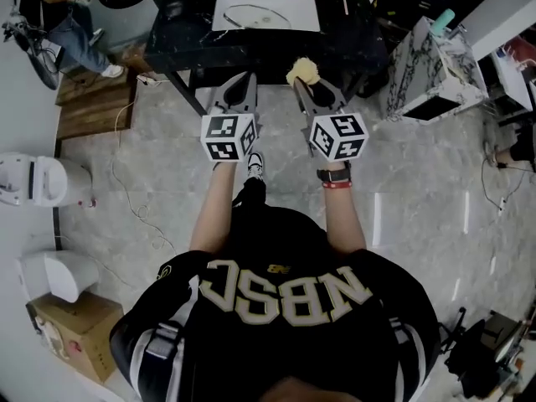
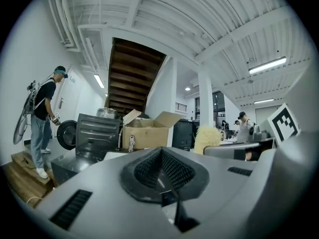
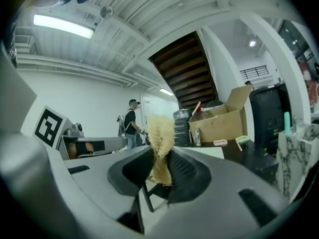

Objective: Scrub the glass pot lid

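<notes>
The glass pot lid (image 1: 256, 14) lies on a white mat (image 1: 293, 17) on the dark table (image 1: 343, 44) ahead of me. I stand short of the table with both grippers held level and side by side. My left gripper (image 1: 243, 84) is shut with nothing in it; in the left gripper view its ribbed pads (image 2: 172, 169) meet. My right gripper (image 1: 307, 80) is shut on a fluffy yellow scrubber (image 1: 303, 70), which sticks up from between the jaws in the right gripper view (image 3: 160, 138). The scrubber also shows in the left gripper view (image 2: 208, 139).
An open cardboard box (image 3: 219, 119) and a metal case (image 2: 97, 133) stand at the table's far side. A marble-patterned cabinet (image 1: 431, 65) is at the right. A person (image 1: 60, 23) stands at the far left by wooden steps (image 1: 92, 99). Cables trail over the floor (image 1: 138, 212).
</notes>
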